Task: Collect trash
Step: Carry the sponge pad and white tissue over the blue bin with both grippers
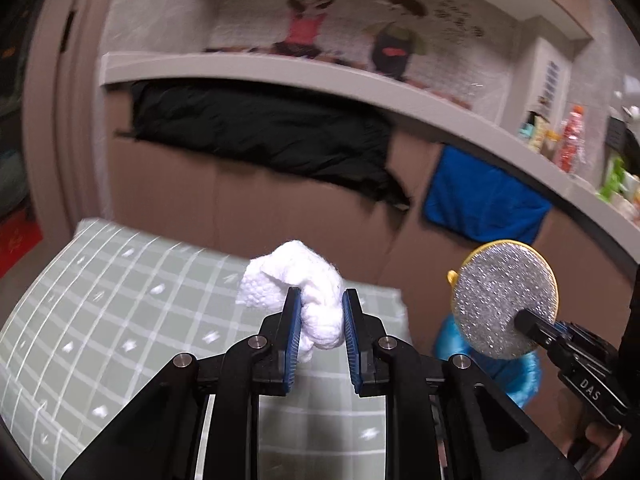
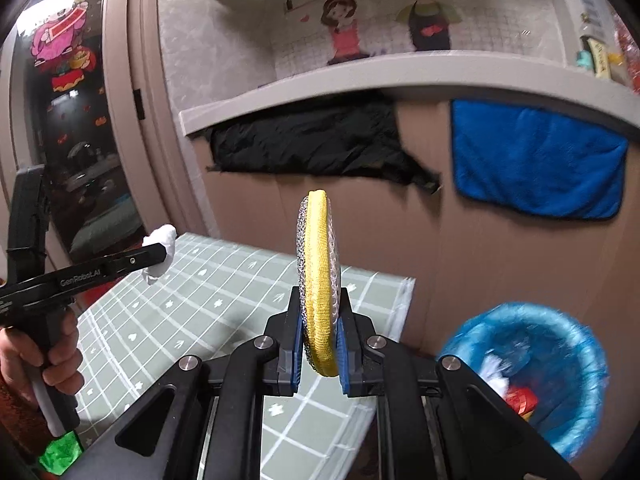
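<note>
Left gripper (image 1: 320, 320) clamped on crumpled white tissue (image 1: 304, 280) above green checked tablecloth (image 1: 120, 300), right gripper (image 2: 319, 344) pinched tight on round yellow-rimmed scouring pad (image 2: 318, 280) held on edge, blue-lined trash bin (image 2: 560, 340) lower right beside table, holding white and red scraps.

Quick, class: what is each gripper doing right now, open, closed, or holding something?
Left gripper: closed on a crumpled white tissue.
Right gripper: closed on a round yellow scouring pad.
</note>
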`<state>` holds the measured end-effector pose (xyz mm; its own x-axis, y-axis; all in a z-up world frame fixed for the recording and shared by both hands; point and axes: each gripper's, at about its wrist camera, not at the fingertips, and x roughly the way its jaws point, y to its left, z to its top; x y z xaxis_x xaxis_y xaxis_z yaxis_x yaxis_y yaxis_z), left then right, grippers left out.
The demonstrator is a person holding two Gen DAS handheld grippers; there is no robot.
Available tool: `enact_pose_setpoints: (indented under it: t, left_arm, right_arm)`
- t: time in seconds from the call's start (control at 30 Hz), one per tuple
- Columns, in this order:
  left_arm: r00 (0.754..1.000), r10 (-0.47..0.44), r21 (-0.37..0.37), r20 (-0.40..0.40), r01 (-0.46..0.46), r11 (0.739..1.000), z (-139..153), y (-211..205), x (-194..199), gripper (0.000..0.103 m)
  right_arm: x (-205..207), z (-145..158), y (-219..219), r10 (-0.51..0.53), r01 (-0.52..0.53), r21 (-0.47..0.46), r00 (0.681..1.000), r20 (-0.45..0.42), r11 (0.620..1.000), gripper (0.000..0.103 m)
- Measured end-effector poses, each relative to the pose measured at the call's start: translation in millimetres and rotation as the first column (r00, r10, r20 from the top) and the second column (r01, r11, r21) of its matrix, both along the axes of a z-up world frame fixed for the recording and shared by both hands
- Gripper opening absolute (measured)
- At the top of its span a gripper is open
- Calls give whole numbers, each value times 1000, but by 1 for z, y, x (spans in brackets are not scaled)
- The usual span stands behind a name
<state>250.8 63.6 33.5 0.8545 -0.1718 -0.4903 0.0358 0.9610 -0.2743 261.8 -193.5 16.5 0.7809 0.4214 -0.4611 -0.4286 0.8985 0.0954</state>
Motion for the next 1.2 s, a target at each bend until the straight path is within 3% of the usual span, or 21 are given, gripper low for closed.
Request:
enact_pose_setpoints:
  t: [0.23,0.47,0.7,0.9,1.2]
  left_arm:
    - [983,-164,37,78,162,986,20,-95,17,21]
    - [952,-295,59,81,291,955,14,-175,37,21]
    - [937,-350,95,-8,349,932,-22,-226,62,21]
    - [923,-367,103,-112,378,920,-62,-251,85,21]
    - [911,-368,99,-183,390,915,-99,-273,109,21]
  right_arm:
    - [-8,27,-57,-127,128,-6,988,83,992,13]
    - [-13,28,-129,-280,282,-10,956,87,959,13]
    - [1,-11,-175,-357,357,-14,934,13,934,13]
    - [22,-42,-191,-367,367,-4,929,-54,930,13]
    - [52,-88,-205,-356,363,22,923,-146,931,13]
